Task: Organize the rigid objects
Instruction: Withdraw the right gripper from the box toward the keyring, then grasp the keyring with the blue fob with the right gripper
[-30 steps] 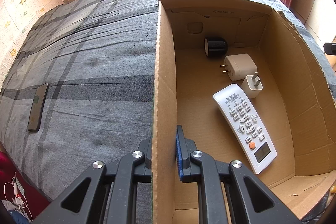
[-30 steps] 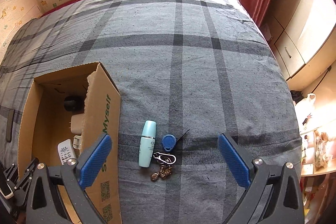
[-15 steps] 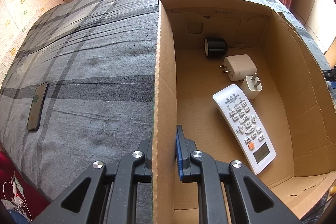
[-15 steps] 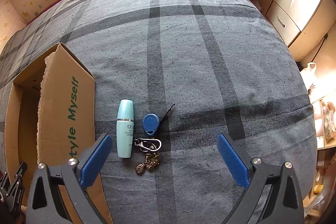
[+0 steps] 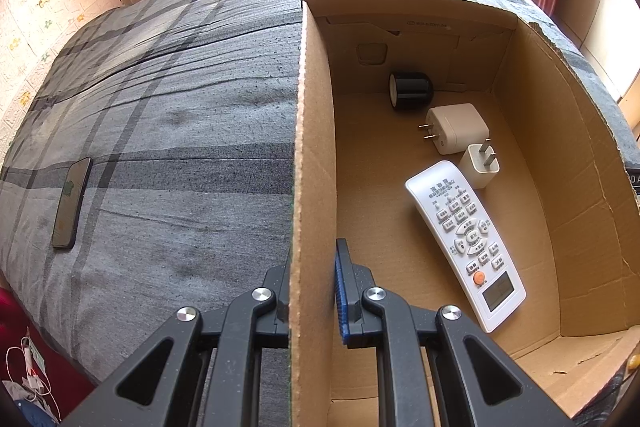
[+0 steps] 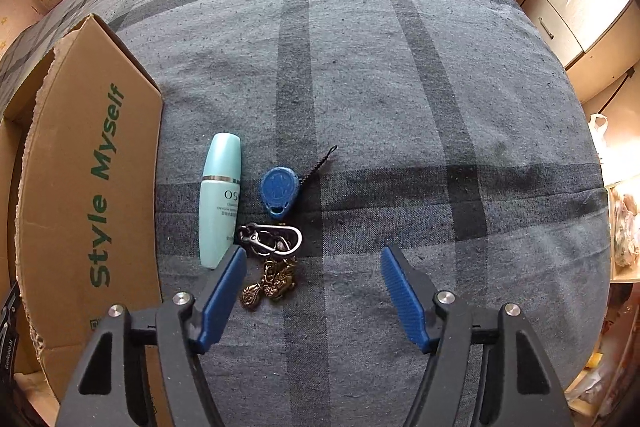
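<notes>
My left gripper (image 5: 314, 259) is shut on the left wall of the open cardboard box (image 5: 312, 147). Inside the box lie a white remote (image 5: 464, 243), two white chargers (image 5: 456, 127) (image 5: 480, 165) and a black cylinder (image 5: 412, 91). In the right wrist view the box (image 6: 92, 187) stands at the left. Beside it on the bed lie a teal bottle (image 6: 220, 203), a blue key fob (image 6: 277, 191) and a carabiner key ring (image 6: 272, 239) with a brass charm (image 6: 270, 285). My right gripper (image 6: 313, 255) hangs low over the key ring. Its jaws are closing with the charm between them, and the pads are not touching it.
A dark phone (image 5: 71, 203) lies on the grey plaid bed cover (image 6: 400, 87) left of the box. Wooden cupboards (image 6: 568, 19) stand past the bed's right edge. White cables (image 5: 28, 375) lie on the floor at the lower left.
The right gripper has sunk towards the key ring, which now looks larger, and its jaws have narrowed around it. The left gripper and the box have not moved.
</notes>
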The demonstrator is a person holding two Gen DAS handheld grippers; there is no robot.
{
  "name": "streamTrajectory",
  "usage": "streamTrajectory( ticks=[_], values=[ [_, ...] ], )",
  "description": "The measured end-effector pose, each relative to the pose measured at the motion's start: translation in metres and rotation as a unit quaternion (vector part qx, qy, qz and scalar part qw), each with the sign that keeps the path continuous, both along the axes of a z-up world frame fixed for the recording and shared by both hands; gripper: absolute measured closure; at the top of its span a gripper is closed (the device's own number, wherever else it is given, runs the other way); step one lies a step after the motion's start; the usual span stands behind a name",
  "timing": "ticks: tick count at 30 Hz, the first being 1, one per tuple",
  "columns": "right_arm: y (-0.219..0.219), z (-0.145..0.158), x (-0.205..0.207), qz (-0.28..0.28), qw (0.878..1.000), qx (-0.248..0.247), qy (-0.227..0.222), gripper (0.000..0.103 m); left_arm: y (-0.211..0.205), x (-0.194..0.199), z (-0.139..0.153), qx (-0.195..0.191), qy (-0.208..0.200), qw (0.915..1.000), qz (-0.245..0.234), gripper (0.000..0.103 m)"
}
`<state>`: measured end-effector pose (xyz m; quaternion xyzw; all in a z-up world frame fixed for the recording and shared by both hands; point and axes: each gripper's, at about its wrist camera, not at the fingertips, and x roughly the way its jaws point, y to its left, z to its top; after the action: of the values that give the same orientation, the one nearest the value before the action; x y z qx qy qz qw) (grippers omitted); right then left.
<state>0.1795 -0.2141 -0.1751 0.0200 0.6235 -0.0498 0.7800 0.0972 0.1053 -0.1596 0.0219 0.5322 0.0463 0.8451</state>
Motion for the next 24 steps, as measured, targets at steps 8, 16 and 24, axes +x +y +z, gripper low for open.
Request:
streamTrajectory(
  ticks=[8,16,24],
  values=[
    [0.005,-0.017,0.001,0.007,1.0,0.013,0.02,0.046,0.0,0.0,0.0,0.001,0.0,1.0,-0.001,0.088],
    [0.014,-0.033,0.007,0.012,0.999,0.01,0.031,0.05,0.0,0.0,0.0,0.001,0.0,1.0,-0.001,0.088],
    [0.024,-0.026,0.006,0.014,1.0,0.024,0.015,0.096,0.0,0.0,0.0,0.003,0.0,1.0,-0.001,0.088]
  ],
)
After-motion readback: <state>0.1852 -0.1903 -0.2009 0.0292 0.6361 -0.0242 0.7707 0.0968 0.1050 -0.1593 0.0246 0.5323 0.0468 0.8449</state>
